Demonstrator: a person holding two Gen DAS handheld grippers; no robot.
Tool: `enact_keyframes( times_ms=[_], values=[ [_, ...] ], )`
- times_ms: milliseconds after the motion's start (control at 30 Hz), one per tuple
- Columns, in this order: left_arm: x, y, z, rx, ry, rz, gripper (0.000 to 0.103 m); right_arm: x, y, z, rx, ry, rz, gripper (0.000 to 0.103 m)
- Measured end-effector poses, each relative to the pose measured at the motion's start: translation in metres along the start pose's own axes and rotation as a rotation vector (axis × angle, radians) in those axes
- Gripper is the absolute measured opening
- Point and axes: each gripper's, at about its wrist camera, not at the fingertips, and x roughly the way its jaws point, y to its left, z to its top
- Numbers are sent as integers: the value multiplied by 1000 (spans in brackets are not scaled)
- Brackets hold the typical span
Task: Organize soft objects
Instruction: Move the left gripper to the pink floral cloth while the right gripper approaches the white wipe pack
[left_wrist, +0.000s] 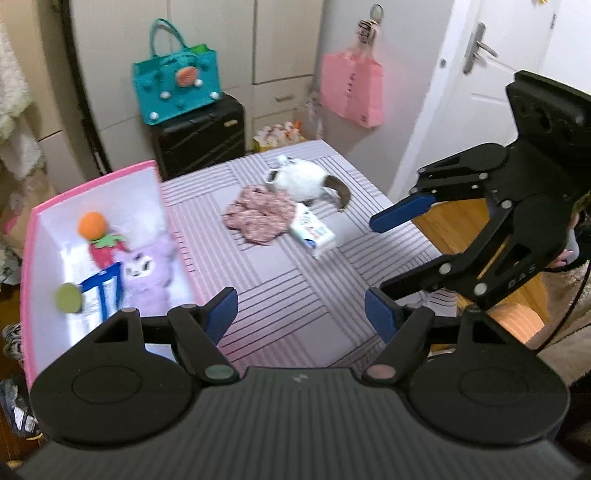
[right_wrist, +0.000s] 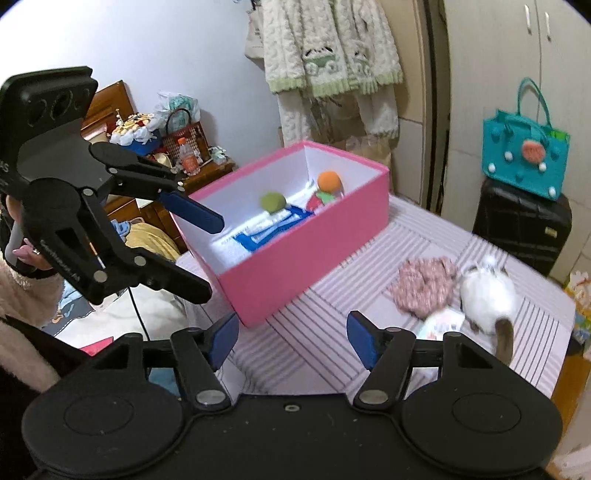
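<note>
Beyond left hand-held gripper (left_wrist: 300, 310): floral cloth (left_wrist: 258, 214), apart.

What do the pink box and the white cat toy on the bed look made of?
Pink box: likely rigid cardboard, matte pink outside, white inside, with flat walls and crisp edges. White cat toy: looks like plush fabric, with a fuzzy, rounded outline and a brown tail; blur hides finer texture.

Black left gripper (left_wrist: 301, 310), blue pads (left_wrist: 221, 312); silver screws; fuzzy cream sleeve (right_wrist: 22, 295)

Purple plush cat (left_wrist: 147, 275): hidden behind pink box wall (right_wrist: 306, 258) in right view. White tissue packet (right_wrist: 441, 325): blurred, partly behind gripper finger.
</note>
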Motion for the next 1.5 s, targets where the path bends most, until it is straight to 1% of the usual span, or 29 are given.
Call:
enact_keyframes(
  times_ms=[167,200,333,500,600,667,700,733,800,833,900,1067,1167,1233,1267,1333,1400,1500],
  values=[
    [27,-6,6,-21,-1,-74,75,6,-18,-23,37,23,-16,71],
    [32,-9,6,-16,-8,-76,75,8,-22,-27,45,25,-20,71],
    [51,-18,5,-12,-24,-37,75,14,-32,-39,56,22,-6,71],
    [73,-23,6,-36,-56,27,75,19,-39,-49,19,-12,-43,71],
    [88,-19,7,-80,-71,33,75,28,-50,-57,16,-48,-82,71],
    [97,-15,7,-115,-88,35,75,35,-58,-65,19,-104,-104,73],
    [102,-14,7,-129,-98,46,75,39,-62,-71,11,-147,-103,77],
    [106,-14,8,-139,-107,67,75,44,-66,-75,8,-177,-112,78],
    [116,-17,8,-116,-143,136,75,54,-71,-80,16,-205,-168,78],
    [121,-19,8,-105,-156,177,75,57,-73,-83,15,-225,-185,78],
    [132,-21,10,-100,-168,229,75,63,-78,-86,14,-243,-208,78],
    [157,-13,16,-151,-168,227,75,82,-87,-85,-21,-205,-280,77],
    [172,-6,20,-187,-151,231,75,93,-92,-85,-33,-184,-277,77],
    [184,2,22,-242,-119,211,75,99,-95,-84,-27,-171,-277,77],
    [190,6,23,-263,-114,219,75,101,-96,-84,-24,-171,-281,77],
    [197,10,24,-276,-124,245,75,106,-100,-81,-11,-167,-307,77],
    [201,12,26,-289,-141,267,75,111,-103,-79,-1,-144,-325,77],
    [207,15,29,-313,-156,257,77,116,-109,-77,31,-123,-291,77]
  ],
)
